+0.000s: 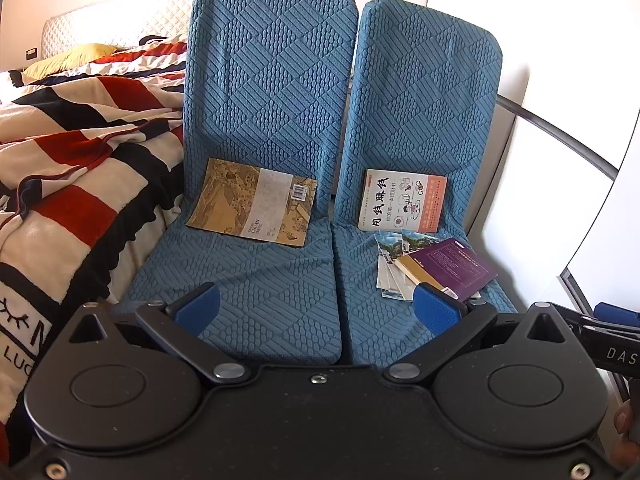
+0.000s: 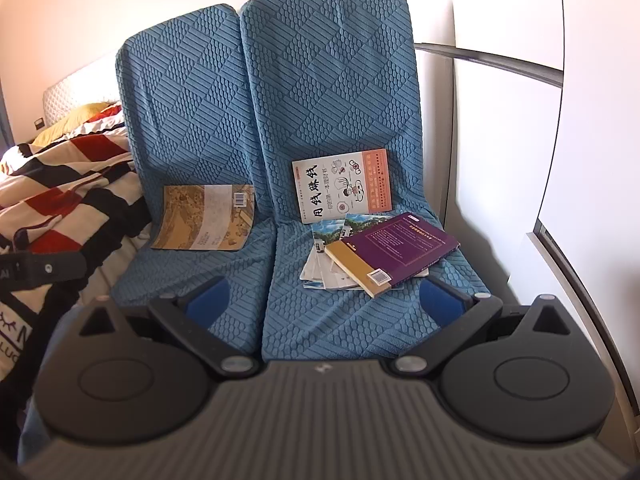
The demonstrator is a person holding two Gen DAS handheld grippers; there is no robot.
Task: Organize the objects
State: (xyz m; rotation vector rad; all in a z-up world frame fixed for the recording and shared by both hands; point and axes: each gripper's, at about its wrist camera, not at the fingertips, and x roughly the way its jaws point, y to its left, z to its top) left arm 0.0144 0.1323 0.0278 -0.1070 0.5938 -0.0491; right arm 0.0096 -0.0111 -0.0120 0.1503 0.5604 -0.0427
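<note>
While both grippers hang above the front edge of the seats, their jaws stand wide apart and nothing is between them. The left gripper (image 1: pixel 318 312) shows its blue pads in the lower middle of its view, and the right gripper (image 2: pixel 324 300) does the same in its own view.

Two blue quilted seats fill the middle of each frame. The left seat (image 1: pixel 240 280) holds one thing only — a tan book (image 1: pixel 253 207) with an old painting on its cover and a barcode, leaning against the backrest with its lower edge on the cushion. The right seat (image 1: pixel 432 80) holds the rest. A white book (image 1: pixel 403 203) with large black characters and an orange strip stands against the backrest. Just in front of it, on the cushion, lies a loose pile: a purple book (image 1: pixel 454 266) with a yellow spine on top, tilted, and some leaflets (image 1: pixel 390 268) with landscape photographs fanned out under it.

At the left of the frame lies a striped blanket (image 1: pixel 80 152) — red, black and cream — touching the side of the left seat.
</note>
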